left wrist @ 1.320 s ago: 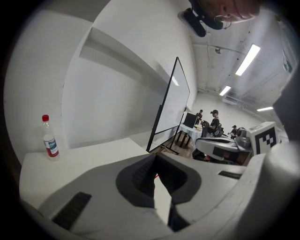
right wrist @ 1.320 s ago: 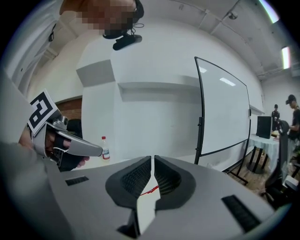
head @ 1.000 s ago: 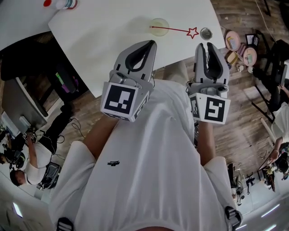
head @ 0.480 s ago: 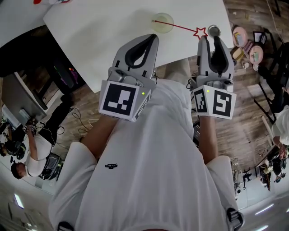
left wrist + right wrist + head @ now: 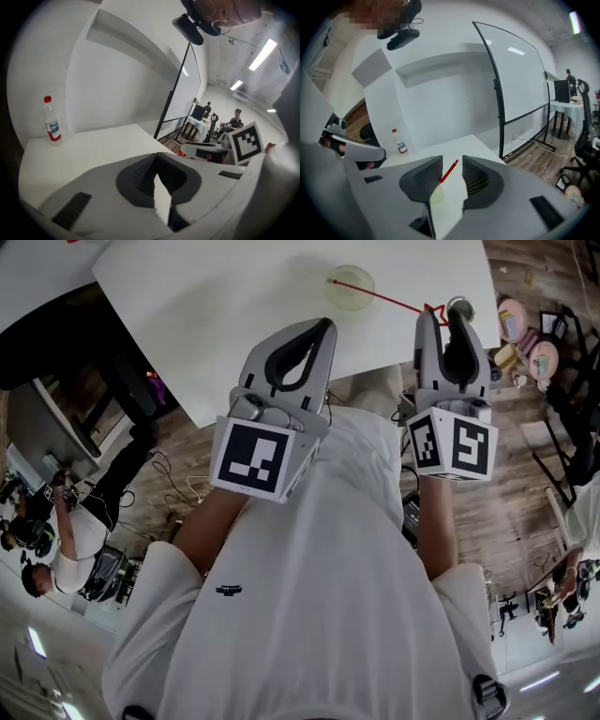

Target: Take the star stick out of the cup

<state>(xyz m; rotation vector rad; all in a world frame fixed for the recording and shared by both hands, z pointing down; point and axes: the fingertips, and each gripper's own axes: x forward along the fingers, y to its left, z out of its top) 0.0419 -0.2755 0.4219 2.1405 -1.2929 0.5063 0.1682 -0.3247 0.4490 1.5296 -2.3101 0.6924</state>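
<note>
A pale, clear cup (image 5: 351,287) stands on the white table (image 5: 225,296). The red star stick (image 5: 389,299) leans out of it toward the right, and its star end (image 5: 434,310) lies at the tips of my right gripper (image 5: 442,319). That gripper is open and its jaws have just been opening. In the right gripper view the stick (image 5: 449,171) and the cup (image 5: 437,195) show through the gap of the right gripper (image 5: 452,162), and the pads do not touch the stick. My left gripper (image 5: 323,327) hovers at the table's near edge, shut and empty, its tips (image 5: 156,157) meeting.
A small round metal lid or dish (image 5: 458,305) sits just beyond the right gripper's tips near the table corner. A water bottle with a red cap (image 5: 52,125) stands at the table's far end. A whiteboard on a stand (image 5: 520,79) and seated people are off to the sides.
The right gripper's jaws have spread apart and its tips have come up to the star end of the stick. Both grippers have edged forward over the table edge.
</note>
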